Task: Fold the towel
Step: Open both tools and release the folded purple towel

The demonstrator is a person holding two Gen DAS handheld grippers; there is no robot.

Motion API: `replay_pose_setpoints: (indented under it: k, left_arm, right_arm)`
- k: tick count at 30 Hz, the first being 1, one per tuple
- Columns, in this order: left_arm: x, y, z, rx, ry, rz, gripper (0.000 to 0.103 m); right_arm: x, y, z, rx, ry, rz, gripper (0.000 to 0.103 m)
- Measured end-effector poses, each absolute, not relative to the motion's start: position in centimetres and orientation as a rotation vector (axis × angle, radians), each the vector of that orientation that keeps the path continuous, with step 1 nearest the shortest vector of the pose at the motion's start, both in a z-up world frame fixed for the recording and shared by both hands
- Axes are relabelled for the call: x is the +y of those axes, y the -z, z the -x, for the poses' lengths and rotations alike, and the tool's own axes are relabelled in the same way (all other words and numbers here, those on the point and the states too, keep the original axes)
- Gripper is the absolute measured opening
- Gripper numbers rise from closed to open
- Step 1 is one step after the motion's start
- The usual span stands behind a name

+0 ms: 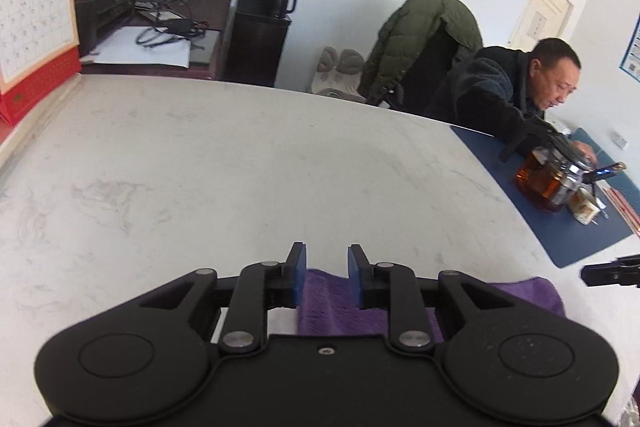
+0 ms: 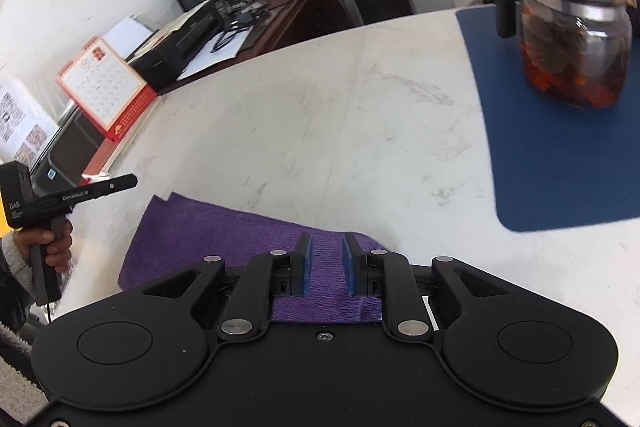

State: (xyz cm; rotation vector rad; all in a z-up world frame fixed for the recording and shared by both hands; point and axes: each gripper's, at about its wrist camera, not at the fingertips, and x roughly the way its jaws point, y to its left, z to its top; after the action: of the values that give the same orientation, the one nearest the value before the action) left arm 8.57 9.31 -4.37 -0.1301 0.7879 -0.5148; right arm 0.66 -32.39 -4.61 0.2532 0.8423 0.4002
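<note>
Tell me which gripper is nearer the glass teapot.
Right. The right gripper sits over the purple towel's end nearest the blue mat where the teapot stands; the left gripper is over the towel's other end, farther away.

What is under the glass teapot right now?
The glass teapot stands on the blue mat, which lies on the white table. The mat directly beneath its base is hidden.

Both wrist views: low, close over towel [image 1: 332,303], facing across table [image 1: 240,163]; shared teapot [image 2: 572,43], calendar [image 1: 34,7]
</note>
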Motion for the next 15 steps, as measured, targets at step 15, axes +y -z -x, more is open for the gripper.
replay_pose_setpoints:
  k: [15]
  left_arm:
    - [5.3, 9.3, -5.2, 0.825, 0.59, -0.046, 0.022]
  right_arm:
    - [-23.9, 8.9, -0.2, 1.031, -0.447, 0.244, 0.03]
